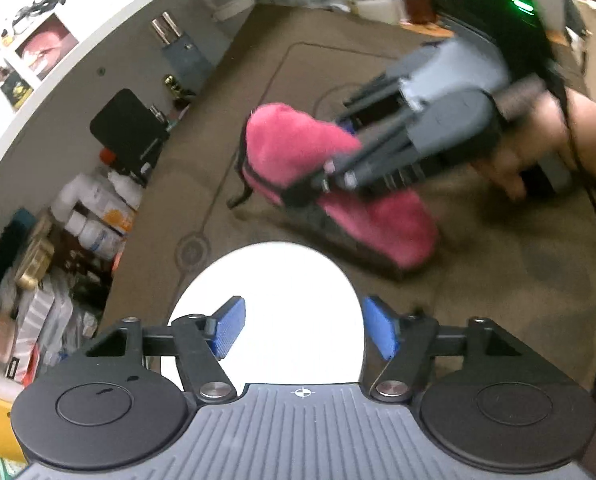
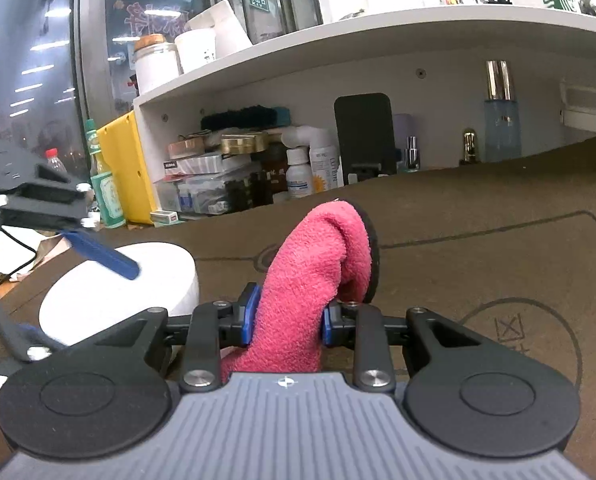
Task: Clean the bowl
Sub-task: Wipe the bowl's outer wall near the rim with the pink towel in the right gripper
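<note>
The white bowl (image 1: 272, 312) is seen resting on the brown surface (image 1: 477, 288), at six o'clock in the left wrist view and at eight o'clock in the right wrist view. The left claw (image 1: 301, 330) is held above it with its blue pads (image 1: 228, 328) spread apart; nothing is pressed between them, so the bowl is judged to be free. The right claw (image 2: 286, 320) is closed on a pink cloth (image 2: 313, 276), which is folded over and sticks up past the fingertips. In the left view the cloth is found at one o'clock from the bowl, near it but apart, and it is blurred. Several risks can be judged from here. With the bowl unheld, it could be pushed across the surface or tipped once the cloth is pressed against it. The cloth is pinched only along one fold, so it could be dragged out of the grip by rubbing. The two claws are close together, and a collision could be caused by a hasty approach. The clutter on the shelf (image 2: 377, 36) at twelve o'clock is well apart.
</note>
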`<state>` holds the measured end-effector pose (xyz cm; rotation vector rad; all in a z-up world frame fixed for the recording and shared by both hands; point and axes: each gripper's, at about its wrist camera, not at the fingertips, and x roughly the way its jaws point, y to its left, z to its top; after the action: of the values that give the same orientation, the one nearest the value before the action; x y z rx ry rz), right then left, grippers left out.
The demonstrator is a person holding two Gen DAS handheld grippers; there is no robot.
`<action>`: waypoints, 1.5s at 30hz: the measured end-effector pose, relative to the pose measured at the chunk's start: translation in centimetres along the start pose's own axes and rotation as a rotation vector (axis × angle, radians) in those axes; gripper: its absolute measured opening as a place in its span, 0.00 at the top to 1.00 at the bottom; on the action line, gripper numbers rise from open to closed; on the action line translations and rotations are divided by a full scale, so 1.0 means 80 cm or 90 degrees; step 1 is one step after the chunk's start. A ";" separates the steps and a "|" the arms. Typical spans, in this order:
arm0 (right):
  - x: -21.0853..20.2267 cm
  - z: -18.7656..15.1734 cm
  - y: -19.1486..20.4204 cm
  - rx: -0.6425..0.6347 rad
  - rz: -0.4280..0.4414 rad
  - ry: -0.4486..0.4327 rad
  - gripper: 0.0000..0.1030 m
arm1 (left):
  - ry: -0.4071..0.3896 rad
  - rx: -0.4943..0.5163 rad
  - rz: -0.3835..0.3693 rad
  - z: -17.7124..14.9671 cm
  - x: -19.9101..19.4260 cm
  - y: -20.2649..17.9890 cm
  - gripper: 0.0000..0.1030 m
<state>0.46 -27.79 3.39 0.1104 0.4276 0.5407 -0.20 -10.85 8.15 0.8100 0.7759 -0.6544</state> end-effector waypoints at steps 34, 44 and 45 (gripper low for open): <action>-0.040 -0.058 0.247 -0.698 0.211 0.109 0.79 | -0.207 -0.288 -0.027 -0.215 -0.090 0.017 0.79; 0.001 -0.003 0.221 -0.551 0.111 0.086 0.79 | -0.192 -0.279 -0.043 -0.231 -0.080 0.016 0.79; 0.010 0.006 0.216 -0.531 0.092 0.074 0.79 | -0.185 -0.279 -0.046 -0.233 -0.077 0.015 0.79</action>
<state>-6.96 -12.60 7.22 -0.6980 0.2796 0.8329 -9.11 6.40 5.14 0.2794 0.6508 -0.6186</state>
